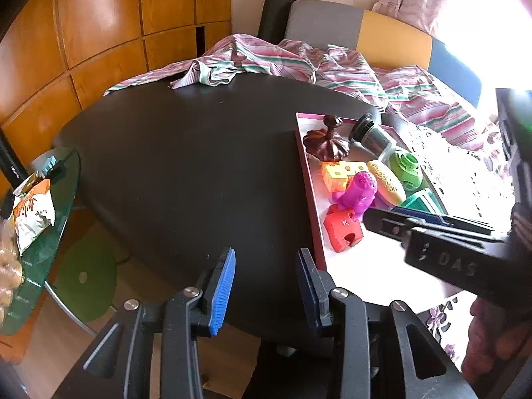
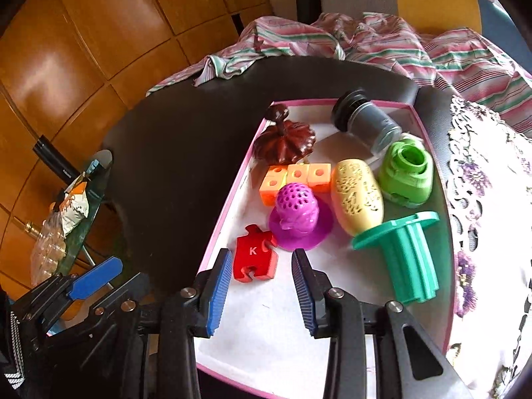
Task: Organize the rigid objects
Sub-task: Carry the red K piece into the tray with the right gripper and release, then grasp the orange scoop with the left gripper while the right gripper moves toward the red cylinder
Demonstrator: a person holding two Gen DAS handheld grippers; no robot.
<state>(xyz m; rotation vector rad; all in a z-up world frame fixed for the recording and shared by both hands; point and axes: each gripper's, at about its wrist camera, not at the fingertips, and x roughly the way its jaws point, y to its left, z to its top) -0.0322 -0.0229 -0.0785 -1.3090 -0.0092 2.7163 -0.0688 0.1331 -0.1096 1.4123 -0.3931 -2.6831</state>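
Note:
A pink-rimmed white tray (image 2: 229, 199) on the dark table holds several rigid toys: a red K puzzle piece (image 2: 254, 261), a purple perforated figure (image 2: 299, 219), orange cubes (image 2: 296, 178), a yellow carved oval (image 2: 357, 196), a green ring piece (image 2: 407, 174), a teal flanged part (image 2: 405, 252), a brown pumpkin-shaped lid (image 2: 286, 143) and a grey cylinder (image 2: 369, 123). My right gripper (image 2: 262, 286) is open and empty, just short of the red piece. My left gripper (image 1: 266, 286) is open and empty over the table, left of the tray (image 1: 307, 179).
A striped cloth (image 1: 266, 60) lies at the table's (image 1: 186, 153) far side. A lace cloth (image 2: 492, 199) lies right of the tray. A glass side table (image 1: 43, 219) with snack bags stands to the left. Wooden panels are behind.

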